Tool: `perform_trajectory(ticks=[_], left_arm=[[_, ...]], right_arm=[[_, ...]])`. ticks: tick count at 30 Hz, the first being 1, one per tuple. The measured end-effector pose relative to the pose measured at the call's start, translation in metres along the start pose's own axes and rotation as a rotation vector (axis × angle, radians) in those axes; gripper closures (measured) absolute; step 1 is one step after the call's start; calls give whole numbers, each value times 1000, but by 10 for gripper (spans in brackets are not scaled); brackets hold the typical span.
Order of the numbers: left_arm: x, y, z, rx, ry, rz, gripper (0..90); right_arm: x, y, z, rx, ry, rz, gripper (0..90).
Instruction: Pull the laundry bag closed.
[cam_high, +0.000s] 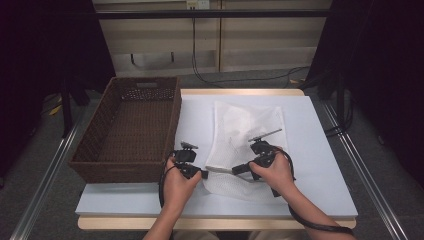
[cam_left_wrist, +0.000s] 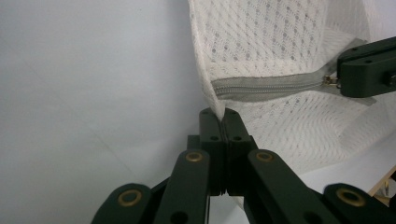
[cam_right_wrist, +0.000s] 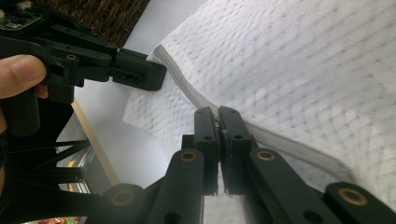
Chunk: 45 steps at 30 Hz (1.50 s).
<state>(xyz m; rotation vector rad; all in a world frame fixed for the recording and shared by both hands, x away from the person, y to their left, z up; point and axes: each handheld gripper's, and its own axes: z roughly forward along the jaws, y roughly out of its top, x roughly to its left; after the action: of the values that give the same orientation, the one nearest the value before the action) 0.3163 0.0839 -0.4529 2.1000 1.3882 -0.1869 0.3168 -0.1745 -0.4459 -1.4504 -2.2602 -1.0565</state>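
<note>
Low in the frame, the left tool (cam_high: 202, 174) is clamped on the near corner of the white mesh bag (cam_high: 247, 132). The right tool (cam_high: 235, 170) pinches the zipper pull (cam_right_wrist: 217, 122). The bag lies mid-counter (cam_high: 320, 175), stretching toward the upper centre. A brown wicker basket (cam_high: 95, 167) sits at left.

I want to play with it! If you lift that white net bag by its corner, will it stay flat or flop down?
Probably flop: the white mesh bag is thin netting that already wrinkles and folds on the table. It looks light, since you can see through the holes. The left gripper pinches just its edge, so the rest would likely dangle.
</note>
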Motion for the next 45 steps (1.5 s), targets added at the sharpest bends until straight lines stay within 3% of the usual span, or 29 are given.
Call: perform_trajectory(ticks=[4, 13, 22, 23, 25, 33, 45], left_arm=[[0, 0, 0, 2, 2, 2, 895], [1, 0, 1, -13, -7, -13, 895], [2, 1, 1, -4, -11, -8, 895], [3, 1, 0, 9, -17, 9, 895], [3, 1, 1, -7, -10, -15, 895], [3, 1, 1, -9, -11, -16, 895], [3, 1, 1, -9, -10, 2, 895]], right_arm=[[-2, -2, -3, -1, 10, 16, 873], [1, -2, -5, -12, 15, -7, 873], [-3, -4, -7, -20, 25, -3, 873], [-4, -4, -7, -20, 28, -5, 873], [-4, -5, -8, -22, 27, -5, 872], [-7, -7, -11, -31, 46, 4, 873], [-9, -9, -16, -34, 49, 5, 872]])
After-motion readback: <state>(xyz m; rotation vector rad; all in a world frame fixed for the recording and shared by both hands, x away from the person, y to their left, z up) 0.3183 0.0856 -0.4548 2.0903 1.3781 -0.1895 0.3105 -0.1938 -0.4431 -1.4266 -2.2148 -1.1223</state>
